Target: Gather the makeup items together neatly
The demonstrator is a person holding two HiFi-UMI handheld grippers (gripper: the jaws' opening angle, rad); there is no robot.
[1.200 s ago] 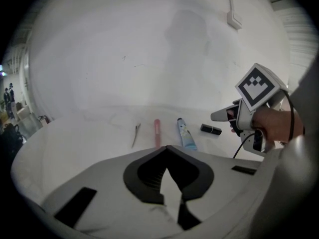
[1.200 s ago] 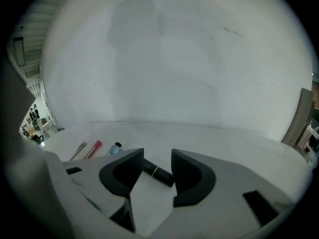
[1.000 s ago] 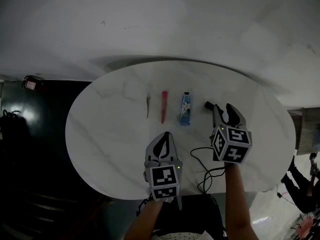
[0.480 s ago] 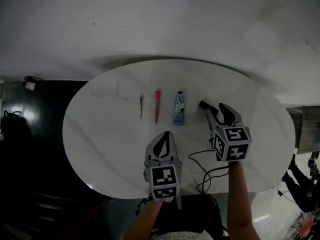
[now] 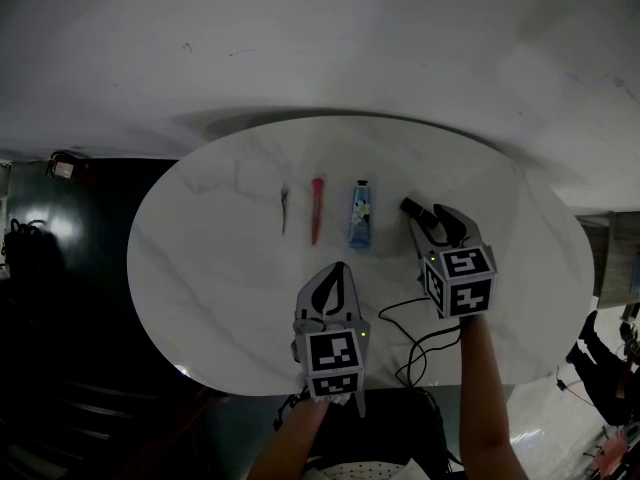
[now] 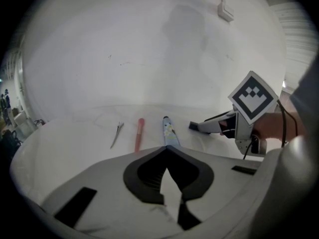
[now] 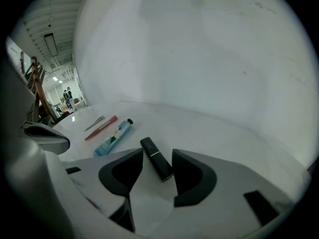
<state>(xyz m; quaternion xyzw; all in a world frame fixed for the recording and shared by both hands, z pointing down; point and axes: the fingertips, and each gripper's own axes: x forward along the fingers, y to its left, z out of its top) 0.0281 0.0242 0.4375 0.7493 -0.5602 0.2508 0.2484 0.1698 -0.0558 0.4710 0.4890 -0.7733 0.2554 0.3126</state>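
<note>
Four makeup items lie in a row on the white oval table [image 5: 220, 298]: a thin metal clip [image 5: 283, 211], a red pencil [image 5: 316, 209], a blue tube [image 5: 361, 213] and a black lipstick [image 5: 412, 207]. My right gripper [image 5: 430, 220] sits at the row's right end. Its jaws stand apart around the lipstick [image 7: 156, 162], which lies slantwise between them with table showing on both sides. My left gripper [image 5: 335, 271] is shut and holds nothing. It rests nearer the front edge and points at the blue tube [image 6: 168, 132].
A black cable [image 5: 405, 318] loops over the table by the front edge, between my two grippers. A white wall [image 5: 330, 38] rises right behind the table. Dark floor and clutter [image 5: 60, 268] lie off the left edge.
My right gripper has sunk a little toward the table and rolled, its marker cube now squarer to the camera. The lipstick stays between its jaws. The left gripper has not moved.
</note>
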